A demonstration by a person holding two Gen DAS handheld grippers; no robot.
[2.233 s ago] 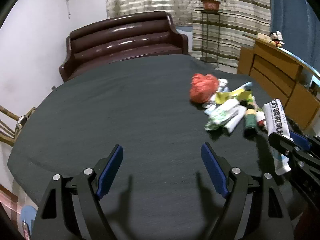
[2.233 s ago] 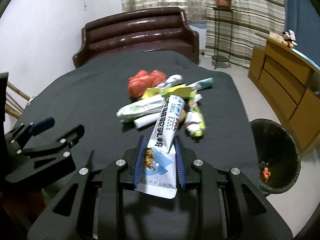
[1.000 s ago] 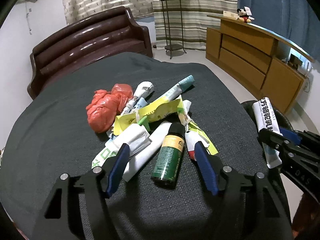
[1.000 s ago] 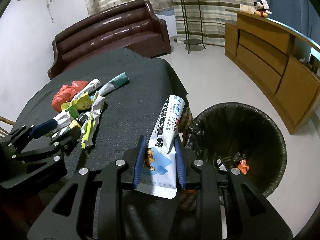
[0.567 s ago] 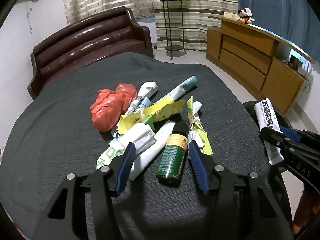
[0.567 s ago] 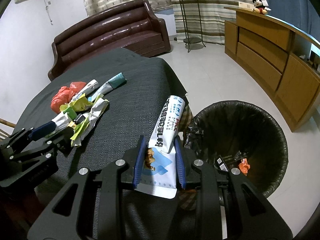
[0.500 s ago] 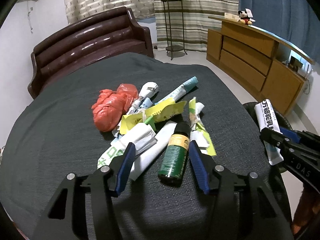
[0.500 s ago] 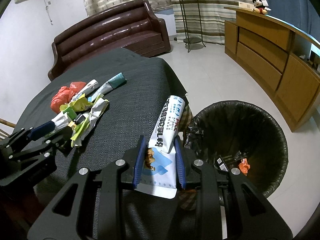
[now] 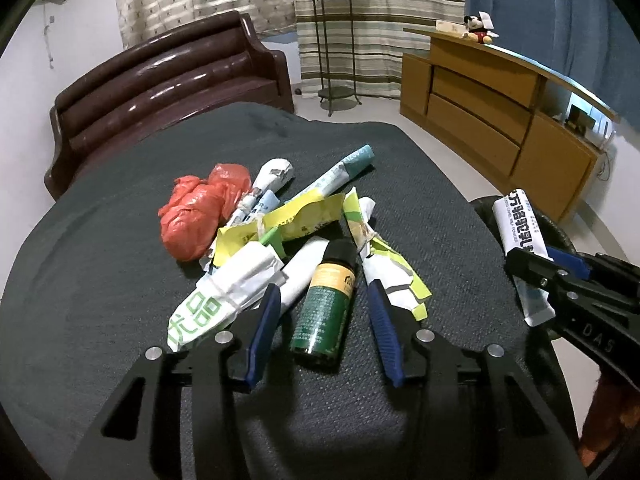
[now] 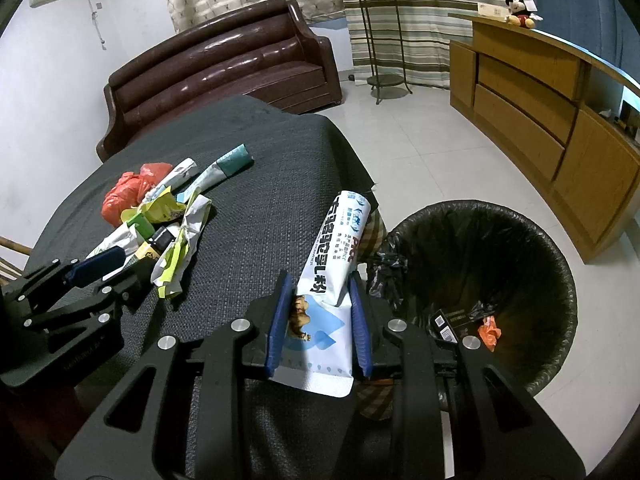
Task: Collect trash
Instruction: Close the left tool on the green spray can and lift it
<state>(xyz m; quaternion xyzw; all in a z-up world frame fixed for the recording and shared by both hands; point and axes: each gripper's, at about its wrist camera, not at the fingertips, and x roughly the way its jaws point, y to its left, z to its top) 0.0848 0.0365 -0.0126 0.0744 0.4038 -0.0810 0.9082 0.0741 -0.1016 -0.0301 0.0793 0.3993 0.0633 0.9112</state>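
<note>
Between the left gripper's parted jaws lies a green black-capped bottle; right gripper clamps a white milk-powder sachet.

Home living room | brown leather sofa at 11 o'clock | striped curtains at 12 | wooden sideboard at 2

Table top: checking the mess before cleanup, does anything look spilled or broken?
Nothing looks spilled. The green bottle lies on its side, cap on, among crumpled wrappers and a red bag heaped on the table.
</note>
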